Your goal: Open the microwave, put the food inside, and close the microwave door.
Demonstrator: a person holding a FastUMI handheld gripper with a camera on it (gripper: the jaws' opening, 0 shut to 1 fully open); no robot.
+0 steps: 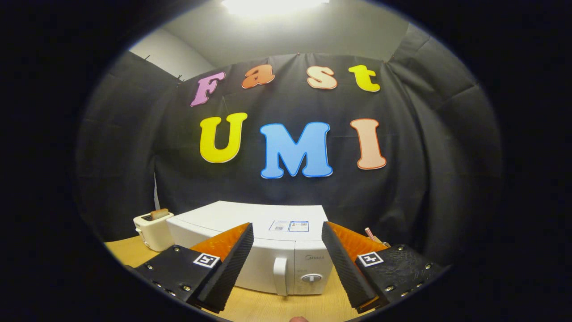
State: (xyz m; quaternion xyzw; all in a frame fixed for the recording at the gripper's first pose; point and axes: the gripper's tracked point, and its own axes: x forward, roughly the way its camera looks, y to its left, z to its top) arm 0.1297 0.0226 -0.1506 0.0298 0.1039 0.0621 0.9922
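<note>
Before shut microwave [268,250], fingers [232,264] wide apart — empty

Blown-out ceiling light [272,5] overhead, dim booth below, sharp centre, fisheye bending at edges

1. Microwave [250,232] was plain white, handle [280,276] and dial [311,277] white too.
2. Toaster [154,231] was cream-white; the slice [159,213] in it was tan-brown.
3. Table [263,306] was light yellowish wood.
4. Booth wall [424,179] was black cloth.
5. Striped red-white straw [370,233] beside microwave.
</note>
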